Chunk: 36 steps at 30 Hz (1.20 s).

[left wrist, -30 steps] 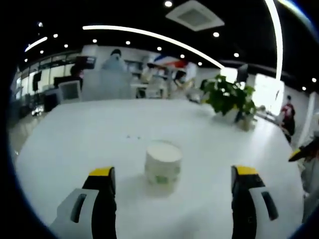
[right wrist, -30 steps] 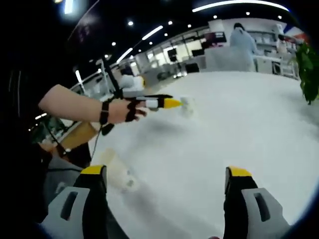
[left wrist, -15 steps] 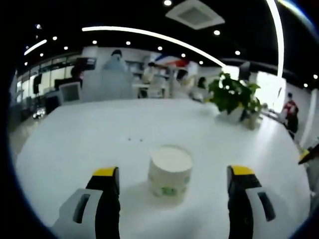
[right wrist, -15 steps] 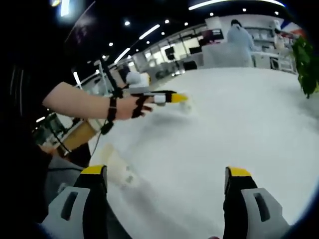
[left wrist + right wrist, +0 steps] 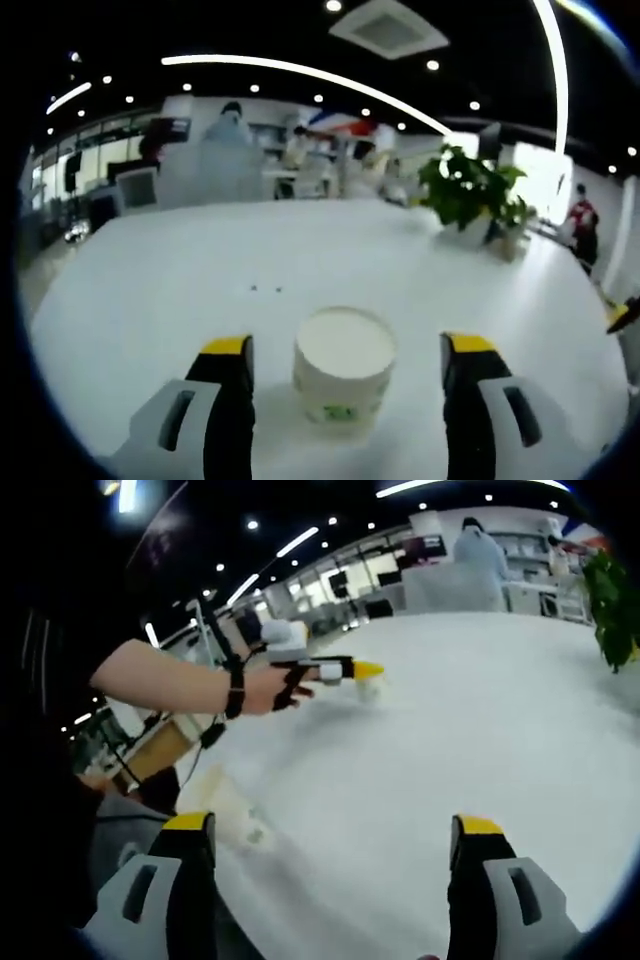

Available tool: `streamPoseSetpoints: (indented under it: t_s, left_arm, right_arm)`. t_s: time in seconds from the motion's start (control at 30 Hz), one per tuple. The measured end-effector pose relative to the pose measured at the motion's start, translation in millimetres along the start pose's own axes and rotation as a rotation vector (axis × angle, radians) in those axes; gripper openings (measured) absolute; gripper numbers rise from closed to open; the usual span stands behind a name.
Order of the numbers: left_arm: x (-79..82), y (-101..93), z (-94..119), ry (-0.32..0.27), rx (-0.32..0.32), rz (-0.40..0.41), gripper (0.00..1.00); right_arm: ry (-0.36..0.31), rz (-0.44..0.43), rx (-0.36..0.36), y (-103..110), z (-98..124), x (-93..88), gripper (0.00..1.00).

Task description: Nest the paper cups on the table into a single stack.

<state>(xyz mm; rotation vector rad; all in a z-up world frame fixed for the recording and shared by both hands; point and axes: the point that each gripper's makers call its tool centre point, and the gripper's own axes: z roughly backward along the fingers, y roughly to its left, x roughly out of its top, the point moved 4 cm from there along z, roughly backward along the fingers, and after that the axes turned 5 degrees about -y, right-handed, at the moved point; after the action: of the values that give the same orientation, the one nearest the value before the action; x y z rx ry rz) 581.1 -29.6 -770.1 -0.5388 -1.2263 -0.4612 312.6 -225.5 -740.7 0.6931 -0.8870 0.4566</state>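
- The white worktop (image 5: 150, 290) spreads wide across both views, bare over most of its surface; two tiny dark specks lie on it beyond the cup in the left gripper view.
- A person's forearm (image 5: 165, 678) reaches in from the left of the right gripper view, a dark strap around the wrist, the hand (image 5: 268, 688) gripping the handle of the left gripper (image 5: 362, 670), which is held low over the far part of the worktop.
- The left gripper (image 5: 346, 345) — seen along its own yellow-tipped jaws in the left gripper view — has them spread wide, one on each side of the cup and not touching it.
- The right gripper (image 5: 326, 826) hovers over the near part of the worktop, its jaws likewise spread wide with nothing between them.
- A leafy green plant (image 5: 468, 192) in a pale pot stands toward the far right edge of the worktop, well apart from the cup.
- A white paper cup (image 5: 344, 367) with a small green mark low on its side stands upright on the worktop, mouth up, between the left jaws; in the right gripper view it shows as a small pale shape (image 5: 369, 689) just beside the yellow tip.
- Another pale cup (image 5: 232, 817) lies near the worktop's near-left edge in the right gripper view — blurred, seemingly on its side.
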Motion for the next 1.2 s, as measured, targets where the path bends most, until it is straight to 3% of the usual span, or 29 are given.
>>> streamPoseSetpoints:
  t_s: [0.37, 0.53, 1.2]
  left_arm:
    - [-2.0, -1.5, -4, 0.015, -0.019, -0.012, 0.54]
    - [-1.6, -3.3, -4, 0.021, -0.031, -0.023, 0.42]
    - [8.3, -6.7, 4, 0.006, -0.062, -0.026, 0.39]
  right_arm:
    - [0.003, -0.008, -0.009, -1, 3, -3.1, 0.96]
    - [0.005, -0.007, -0.014, -2, 4, -3.4, 0.96]
    - [-0.007, -0.005, -0.017, 1, 5, -1.0, 0.95]
